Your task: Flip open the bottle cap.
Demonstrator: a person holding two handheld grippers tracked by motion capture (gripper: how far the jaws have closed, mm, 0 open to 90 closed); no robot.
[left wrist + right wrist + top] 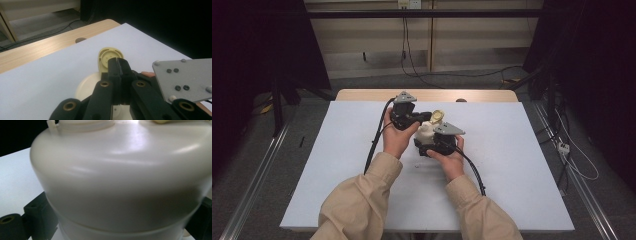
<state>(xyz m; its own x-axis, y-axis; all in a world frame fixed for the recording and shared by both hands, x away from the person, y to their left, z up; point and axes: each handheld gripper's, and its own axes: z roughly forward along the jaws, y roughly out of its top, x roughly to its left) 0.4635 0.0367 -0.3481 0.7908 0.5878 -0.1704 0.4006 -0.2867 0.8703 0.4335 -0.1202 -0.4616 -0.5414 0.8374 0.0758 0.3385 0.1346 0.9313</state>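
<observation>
A person in tan sleeves works two hand-held grippers over a white bottle (424,133) near the middle of a white-covered table (512,165). The right gripper (428,141), held in the right hand (449,159), is clamped around the body of the bottle: in the right gripper view the pale, rounded shoulder of the bottle (120,180) sits between the two black jaws, which press it at the lower left and lower right edges of the picture. The bottle stands roughly upright in that grip, just above the table top.

The left gripper (426,117), held in the left hand (396,137), comes in from the left, level with the top of the bottle. In the left gripper view its jaws are together, pinched on the near edge of a yellowish flip cap (110,57), which stands open and tilted up, its ribbed inner face towards the camera. In the high view the cap (437,117) shows just above the bottle, between the two grippers. The grey three-cornered plate (186,77) of the right gripper lies close by at the right.

Beyond the white cover, a strip of bare wood (50,47) marks the table's far edge.
</observation>
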